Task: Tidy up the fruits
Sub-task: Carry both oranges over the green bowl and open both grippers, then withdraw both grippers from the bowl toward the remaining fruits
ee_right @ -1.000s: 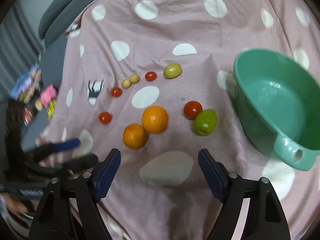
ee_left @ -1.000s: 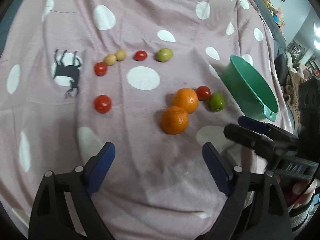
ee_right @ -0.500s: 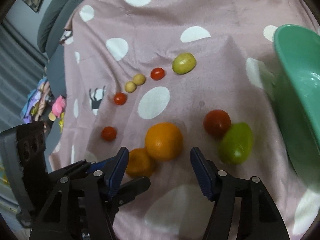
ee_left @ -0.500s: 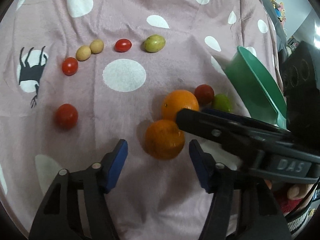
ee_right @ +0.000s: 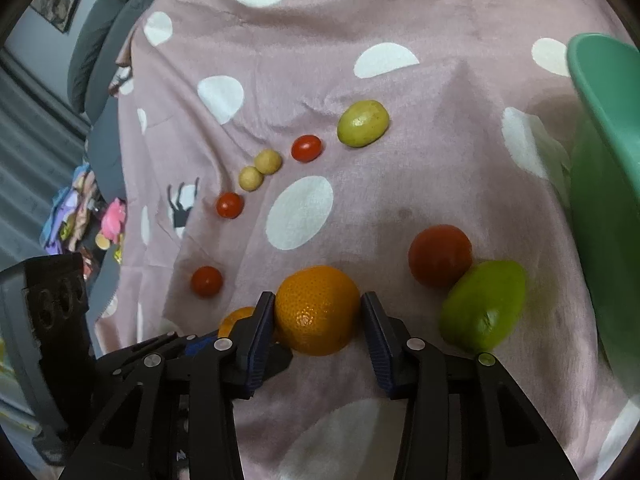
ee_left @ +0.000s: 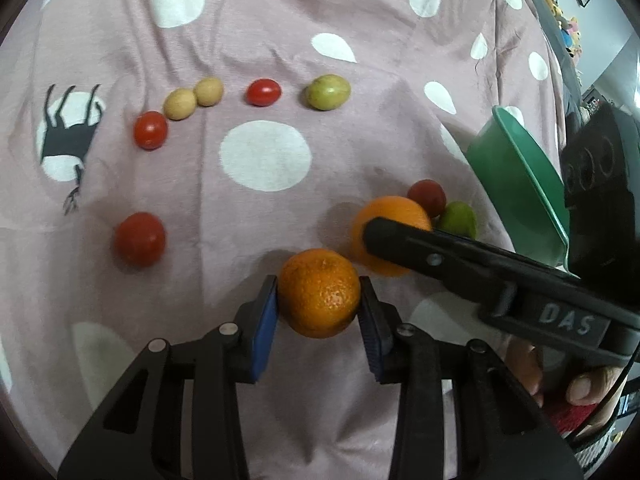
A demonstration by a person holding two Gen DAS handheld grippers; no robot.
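Dimpled round orange point(ee_left: 319, 293) pinched by left gripper point(ee_left: 319, 312), second orange point(ee_right: 317, 310) between right gripper point(ee_right: 318, 330) pads, fuzzy dotted blanket point(ee_left: 264, 40)

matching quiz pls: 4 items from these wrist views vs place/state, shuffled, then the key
1. left hand-held gripper
2. right hand-held gripper
3. green bowl
4. two small tan fruits

A. far row, touching each other
B. pads against the orange nearer the person
C. right edge of the cloth, no fruit seen inside
D. pads either side of the orange next to the red tomato

Pairs: 1-B, 2-D, 3-C, 4-A
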